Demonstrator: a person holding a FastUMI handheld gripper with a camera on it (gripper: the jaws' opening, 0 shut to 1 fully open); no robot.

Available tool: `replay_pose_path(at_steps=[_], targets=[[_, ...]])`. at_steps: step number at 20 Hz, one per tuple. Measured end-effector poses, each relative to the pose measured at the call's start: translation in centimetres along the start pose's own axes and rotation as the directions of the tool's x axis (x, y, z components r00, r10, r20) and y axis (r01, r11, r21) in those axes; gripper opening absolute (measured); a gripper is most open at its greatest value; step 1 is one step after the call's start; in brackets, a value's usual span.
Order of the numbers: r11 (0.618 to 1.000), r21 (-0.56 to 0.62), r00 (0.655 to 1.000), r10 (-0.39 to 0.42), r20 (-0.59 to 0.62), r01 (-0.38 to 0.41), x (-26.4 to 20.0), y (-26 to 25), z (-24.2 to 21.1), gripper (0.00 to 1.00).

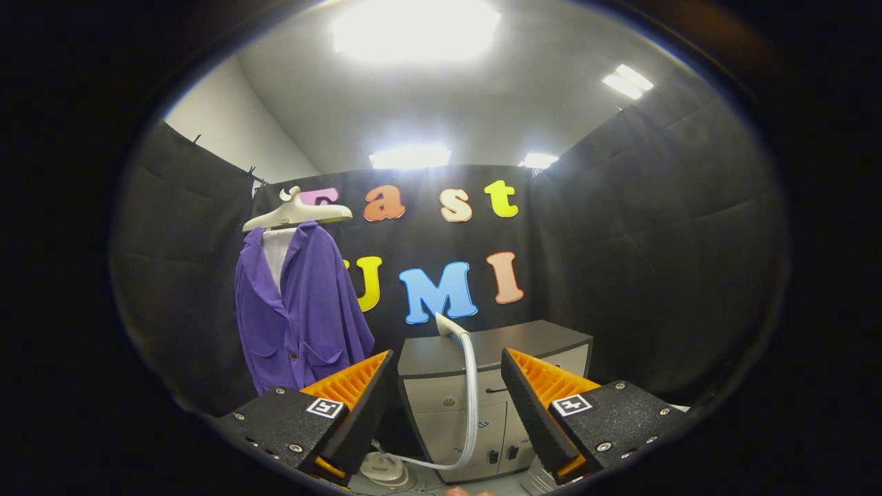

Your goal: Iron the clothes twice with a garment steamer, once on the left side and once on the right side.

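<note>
Gripper (448, 386) open wide, holding nothing.
Steamer head (449, 325) rests on the cabinet (441, 355); purple coat (300, 310) hangs left of it.

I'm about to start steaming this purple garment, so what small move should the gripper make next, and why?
Probably ease forward toward the steamer head resting on the cabinet. The gripper has its jaws open and empty, the hose runs between them, and the purple garment hangs untouched beyond.

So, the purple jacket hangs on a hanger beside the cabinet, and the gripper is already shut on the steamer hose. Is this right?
Not quite. In the gripper view the gripper is open, and the steamer hose runs between its fingers untouched. The rest holds: the purple jacket hangs on a hanger beside the cabinet.
</note>
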State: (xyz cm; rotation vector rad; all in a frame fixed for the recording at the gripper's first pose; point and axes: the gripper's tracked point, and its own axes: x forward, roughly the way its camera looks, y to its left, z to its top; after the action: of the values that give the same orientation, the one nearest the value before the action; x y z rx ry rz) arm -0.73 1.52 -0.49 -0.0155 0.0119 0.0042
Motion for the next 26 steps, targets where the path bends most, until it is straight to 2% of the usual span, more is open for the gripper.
replay_pose_path(at_steps=[13,16,21,26], targets=[[0.997,-0.042,0.997,0.069,-0.021,-0.070,2.9,3.6,-0.5,0.93],[0.997,-0.067,0.999,0.048,-0.016,-0.049,4.7,2.4,0.1,0.94],[0.996,-0.041,0.996,0.080,-0.028,-0.081,10.3,1.5,0.4,0.93],[0.995,-0.013,0.994,0.095,-0.052,-0.095,18.7,-0.4,0.6,0.93]])
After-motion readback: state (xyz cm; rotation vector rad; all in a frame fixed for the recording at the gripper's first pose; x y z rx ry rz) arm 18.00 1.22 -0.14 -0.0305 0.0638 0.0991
